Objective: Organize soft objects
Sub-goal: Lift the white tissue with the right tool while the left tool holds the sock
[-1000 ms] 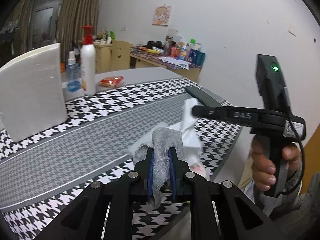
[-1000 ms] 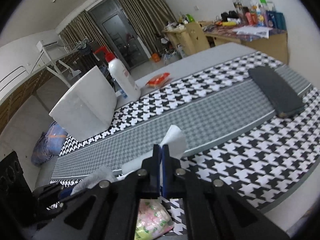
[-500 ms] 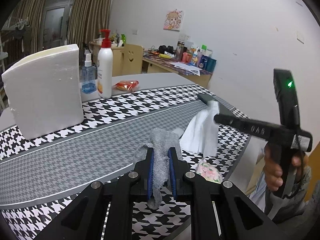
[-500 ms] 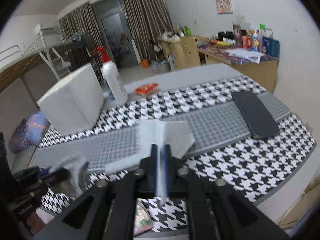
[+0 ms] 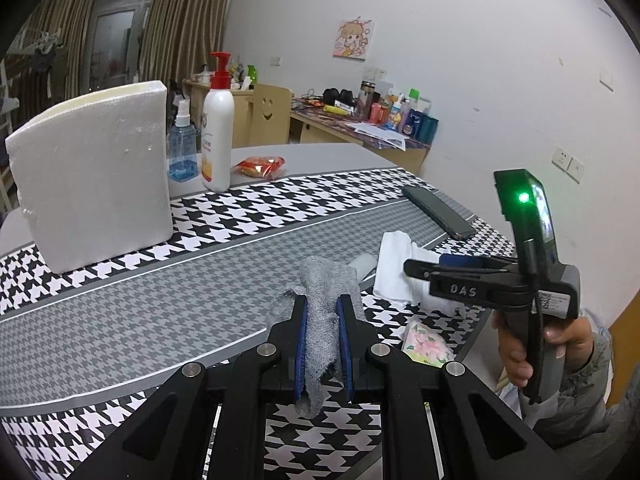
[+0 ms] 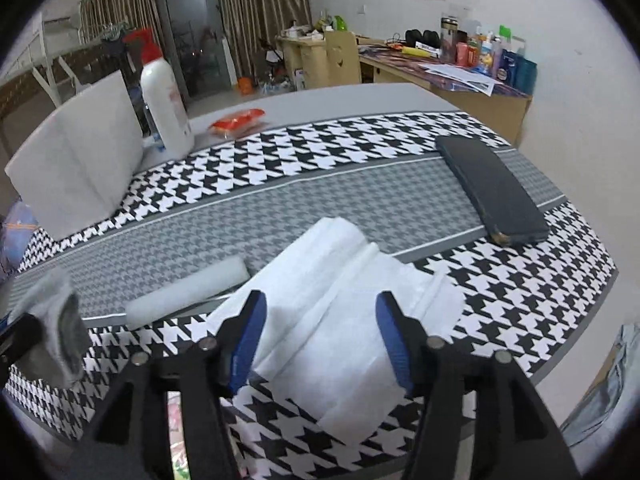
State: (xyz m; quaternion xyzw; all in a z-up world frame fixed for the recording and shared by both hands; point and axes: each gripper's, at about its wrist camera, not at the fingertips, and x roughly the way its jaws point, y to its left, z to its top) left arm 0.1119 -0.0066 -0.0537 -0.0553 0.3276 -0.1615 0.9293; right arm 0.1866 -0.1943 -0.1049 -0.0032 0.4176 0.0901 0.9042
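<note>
1. The right claw [image 6: 320, 336] has just been opening: a second ago it pinched the white cloth [image 6: 340, 320] in the air, and now its blue pads stand apart with the cloth lying slack between them, untouched by either pad.
2. The white cloth now rests on the surface [image 6: 280, 208], spread over the houndstooth runner, between the dark case [image 6: 492, 188] on its right and the small white foam roll [image 6: 188, 292] just to its left.
3. The left claw [image 5: 322, 344] stays clamped on the grey knitted cloth [image 5: 324, 300], holding it above the surface on the near side of the white cloth.
4. A floral tissue pack [image 5: 426, 346] lies at the surface edge, near the white cloth.
5. My reading: the white cloth counts as put down; the grey cloth is the next to be placed, probably beside it.
</note>
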